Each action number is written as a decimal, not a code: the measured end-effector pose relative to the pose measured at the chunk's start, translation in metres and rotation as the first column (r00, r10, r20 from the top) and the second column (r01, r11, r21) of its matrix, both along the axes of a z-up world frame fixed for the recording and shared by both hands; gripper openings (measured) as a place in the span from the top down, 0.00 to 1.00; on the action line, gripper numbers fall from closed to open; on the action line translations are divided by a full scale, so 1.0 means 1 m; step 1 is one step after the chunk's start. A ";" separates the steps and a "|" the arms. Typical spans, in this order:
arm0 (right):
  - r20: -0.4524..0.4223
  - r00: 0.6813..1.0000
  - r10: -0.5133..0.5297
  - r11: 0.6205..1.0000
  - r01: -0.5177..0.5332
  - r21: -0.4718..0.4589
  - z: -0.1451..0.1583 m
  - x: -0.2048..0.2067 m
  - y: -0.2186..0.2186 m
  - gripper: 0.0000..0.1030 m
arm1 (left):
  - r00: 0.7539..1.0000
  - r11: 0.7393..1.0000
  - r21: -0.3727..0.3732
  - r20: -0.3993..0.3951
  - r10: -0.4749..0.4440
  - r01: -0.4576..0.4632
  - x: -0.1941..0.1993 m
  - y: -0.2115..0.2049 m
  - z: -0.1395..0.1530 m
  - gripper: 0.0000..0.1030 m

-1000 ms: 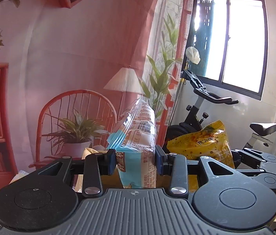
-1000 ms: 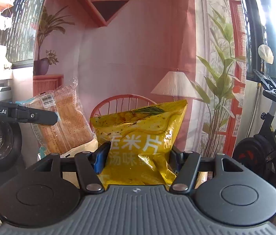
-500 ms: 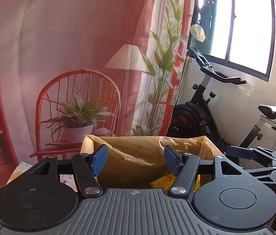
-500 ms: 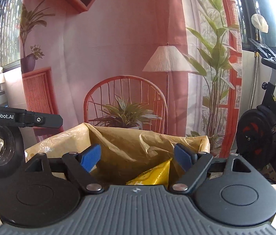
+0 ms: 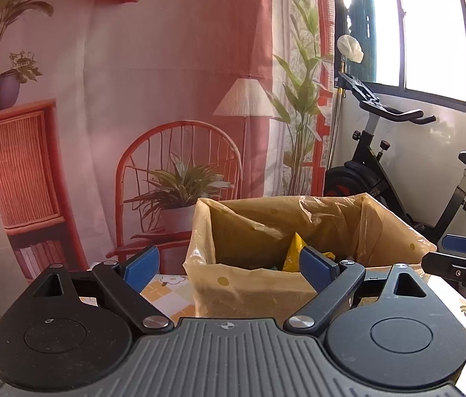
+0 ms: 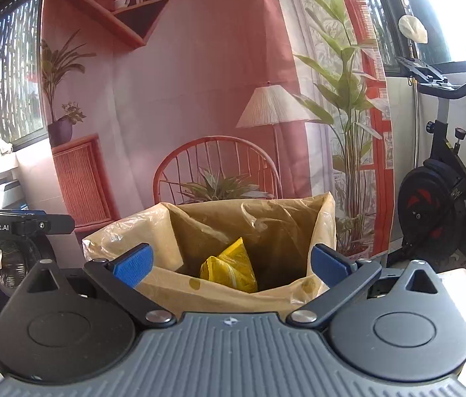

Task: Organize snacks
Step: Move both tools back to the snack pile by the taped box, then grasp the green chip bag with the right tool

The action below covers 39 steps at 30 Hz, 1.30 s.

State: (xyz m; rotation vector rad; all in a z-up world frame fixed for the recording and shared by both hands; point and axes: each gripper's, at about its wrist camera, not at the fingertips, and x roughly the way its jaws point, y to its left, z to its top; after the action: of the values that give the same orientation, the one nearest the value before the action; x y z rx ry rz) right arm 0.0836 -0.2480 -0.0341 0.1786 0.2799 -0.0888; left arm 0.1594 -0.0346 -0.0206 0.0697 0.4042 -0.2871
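Behind everything, a red-and-pink printed backdrop [image 5: 153,76] of a chair and lamp is hung. A crumpled yellow snack bag [image 6: 229,266] is seen lying inside the cardboard box lined with tan plastic film [image 6: 233,218], which stands on the checked table [image 5: 163,289]. The left gripper [image 5: 229,263] and right gripper [image 6: 231,261] are held just before the box, jaws opening wide with nothing between them.
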 end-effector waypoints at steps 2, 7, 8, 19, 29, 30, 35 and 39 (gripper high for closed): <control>-0.012 1.000 0.006 1.000 -0.006 0.000 -0.006 -0.008 0.005 0.00 | 1.000 1.000 -0.016 -0.017 0.015 -0.015 -0.010 0.006 -0.004 0.10; -0.064 0.998 0.009 1.000 -0.008 0.016 -0.028 -0.025 0.015 0.00 | 0.995 0.997 -0.034 -0.063 0.073 -0.075 -0.034 0.019 -0.024 0.09; -0.081 0.997 0.015 1.000 -0.014 0.018 -0.032 -0.027 0.016 0.00 | 0.994 0.996 -0.035 -0.070 0.081 -0.084 -0.037 0.021 -0.028 0.09; -0.252 0.968 -0.006 0.994 -0.022 -0.106 -0.080 -0.045 0.034 0.00 | 0.983 0.987 -0.057 -0.114 0.141 -0.148 -0.054 0.042 -0.061 0.09; -0.456 0.888 0.067 0.957 -0.186 -0.222 -0.134 -0.038 0.072 0.00 | 0.968 0.984 -0.063 -0.202 0.148 -0.164 -0.047 0.059 -0.106 0.10; -0.475 0.878 0.056 0.947 -0.197 -0.252 -0.141 -0.035 0.078 0.00 | 0.967 0.985 -0.062 -0.209 0.148 -0.164 -0.047 0.062 -0.110 0.10; -0.510 0.856 -0.085 0.896 -0.157 -0.414 -0.167 -0.016 0.094 0.01 | 0.959 0.985 -0.056 -0.244 0.143 -0.161 -0.044 0.081 -0.129 0.10; -0.527 0.841 -0.121 0.908 -0.122 -0.402 -0.174 -0.005 0.084 0.08 | 0.950 0.984 -0.065 -0.278 0.140 -0.164 -0.040 0.092 -0.141 0.11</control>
State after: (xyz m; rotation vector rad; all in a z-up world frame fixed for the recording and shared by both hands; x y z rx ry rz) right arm 0.0782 -0.1640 -0.2077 -0.2923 0.8245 -0.1987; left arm 0.1190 0.0575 -0.1618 -0.0885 0.6667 -0.1611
